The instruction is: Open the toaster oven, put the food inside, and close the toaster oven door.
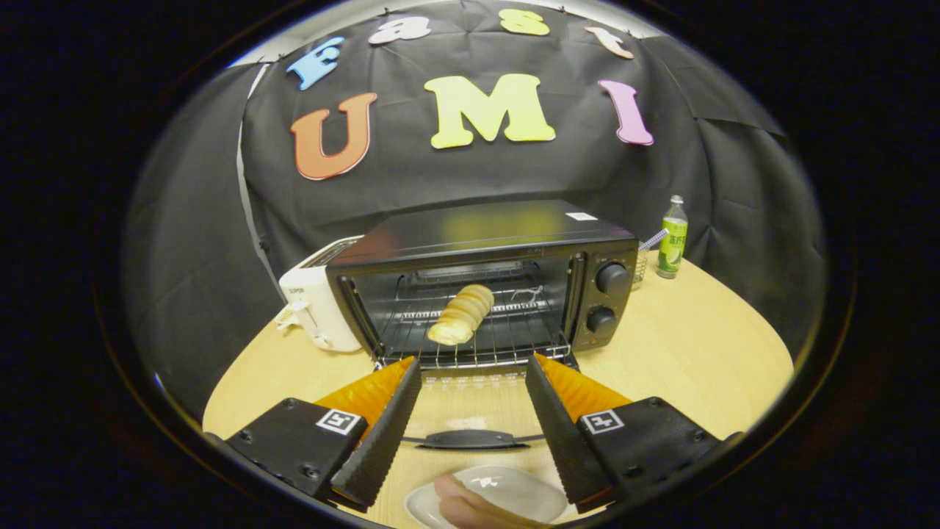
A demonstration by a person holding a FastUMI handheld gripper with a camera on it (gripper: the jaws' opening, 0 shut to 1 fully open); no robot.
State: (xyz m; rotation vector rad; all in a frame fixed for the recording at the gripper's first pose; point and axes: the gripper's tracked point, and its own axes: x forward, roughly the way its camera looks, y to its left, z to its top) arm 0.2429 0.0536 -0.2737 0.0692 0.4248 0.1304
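Two fingers (396, 411) stand wide apart and empty just short of the oven (485, 283), whose door (470, 419) lies dropped open between them. Bread (461, 314) sits on the rack (514, 334) inside, so probably only closing remains. Labels on the bottle (672, 246) and oven are too small to read.

My one camera rides on the gripper (474, 382) and looks forward along its two fingers (382, 433), which spread apart low in the view. It sits a little above the table (698, 353), tilted slightly down, facing the open oven (485, 283) head-on and near, with the lowered door (470, 411) under the fingers. Beyond the oven I see the booth wall. A toaster (312, 301) stands beside the oven, a bottle (672, 239) on the other side.
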